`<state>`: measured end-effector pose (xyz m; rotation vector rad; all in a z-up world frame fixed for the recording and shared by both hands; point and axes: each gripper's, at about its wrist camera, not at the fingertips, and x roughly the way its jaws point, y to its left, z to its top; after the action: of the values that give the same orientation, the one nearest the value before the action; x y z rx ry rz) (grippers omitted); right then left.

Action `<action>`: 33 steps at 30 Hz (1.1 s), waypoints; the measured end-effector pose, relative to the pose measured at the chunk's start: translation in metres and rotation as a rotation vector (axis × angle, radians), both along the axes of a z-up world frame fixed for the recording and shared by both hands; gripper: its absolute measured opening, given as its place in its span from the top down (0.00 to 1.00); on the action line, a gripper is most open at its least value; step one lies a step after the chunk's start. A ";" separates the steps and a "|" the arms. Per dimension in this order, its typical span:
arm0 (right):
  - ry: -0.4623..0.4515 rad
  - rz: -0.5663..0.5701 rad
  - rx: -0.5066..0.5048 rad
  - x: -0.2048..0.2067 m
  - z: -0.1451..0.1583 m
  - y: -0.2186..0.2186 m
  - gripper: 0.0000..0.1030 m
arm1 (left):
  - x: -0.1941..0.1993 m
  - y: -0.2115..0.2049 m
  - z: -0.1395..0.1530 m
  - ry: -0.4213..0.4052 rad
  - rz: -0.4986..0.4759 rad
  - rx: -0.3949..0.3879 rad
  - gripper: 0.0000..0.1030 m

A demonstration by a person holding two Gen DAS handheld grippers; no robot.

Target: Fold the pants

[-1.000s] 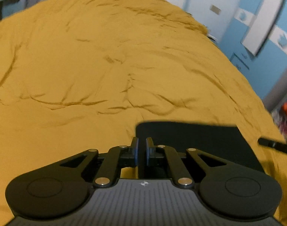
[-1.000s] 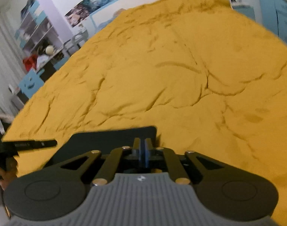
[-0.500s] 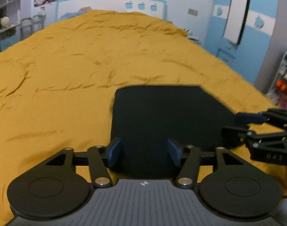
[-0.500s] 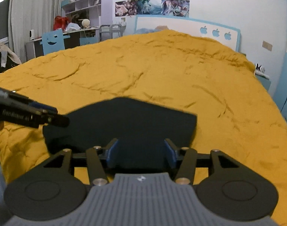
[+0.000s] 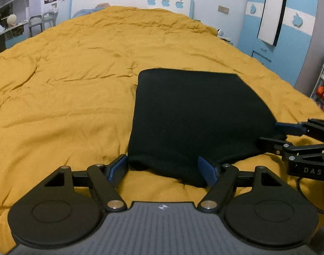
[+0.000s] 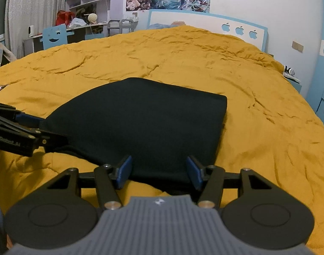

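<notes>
Both grippers are spread, holding nothing: left gripper (image 5: 163, 167), right gripper (image 6: 159, 171). Folded black pants (image 5: 196, 114) lie centre frame on the yellow bed (image 5: 66, 89). Fabric looks soft and limp (likely light); pinch near-edge corners.

Dim, warm indoor light — sharp centre, fisheye bending and vignetted corners.

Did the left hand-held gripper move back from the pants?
Yes. The left hand-held gripper opened and pulled back: more of the black pants shows against the yellow blanket.
</notes>
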<state>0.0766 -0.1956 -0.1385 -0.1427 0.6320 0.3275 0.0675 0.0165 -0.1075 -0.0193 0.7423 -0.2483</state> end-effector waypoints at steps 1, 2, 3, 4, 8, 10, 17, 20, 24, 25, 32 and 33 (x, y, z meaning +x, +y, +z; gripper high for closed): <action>0.006 -0.002 0.008 0.000 0.003 -0.002 0.48 | -0.001 0.003 0.004 0.004 -0.003 -0.019 0.16; 0.013 -0.003 0.015 -0.001 0.006 -0.004 0.47 | -0.002 0.006 0.007 0.003 -0.007 -0.034 0.16; 0.020 -0.002 0.024 -0.003 0.010 -0.007 0.45 | -0.004 0.008 0.010 -0.002 -0.008 -0.046 0.16; 0.028 -0.001 0.030 -0.002 0.017 -0.009 0.42 | -0.006 0.011 0.015 -0.016 -0.006 -0.051 0.18; 0.074 -0.026 0.076 -0.010 0.050 -0.024 0.31 | -0.023 0.017 0.045 -0.128 0.020 -0.025 0.18; 0.085 -0.037 0.114 -0.015 0.073 -0.033 0.26 | -0.027 0.014 0.068 -0.179 0.034 0.008 0.16; -0.056 -0.086 0.187 -0.050 0.151 -0.038 0.21 | -0.043 -0.012 0.133 -0.341 0.128 0.084 0.05; -0.105 -0.122 0.167 -0.067 0.161 -0.029 0.21 | -0.048 -0.026 0.144 -0.377 0.165 0.086 0.03; -0.174 -0.194 0.177 -0.094 0.161 -0.017 0.20 | -0.060 -0.048 0.138 -0.374 0.181 0.107 0.00; -0.190 -0.221 0.165 -0.101 0.159 -0.012 0.20 | -0.060 -0.049 0.134 -0.364 0.183 0.110 0.00; -0.166 -0.282 0.152 -0.121 0.131 -0.001 0.20 | -0.080 -0.058 0.093 -0.236 0.175 0.137 0.00; -0.149 -0.292 0.144 -0.120 0.126 0.000 0.20 | -0.082 -0.058 0.089 -0.220 0.175 0.144 0.00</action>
<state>-0.0439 -0.1959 -0.0122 0.0632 0.4716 0.0784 -0.0141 -0.0420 -0.0188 0.0784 0.5343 -0.0287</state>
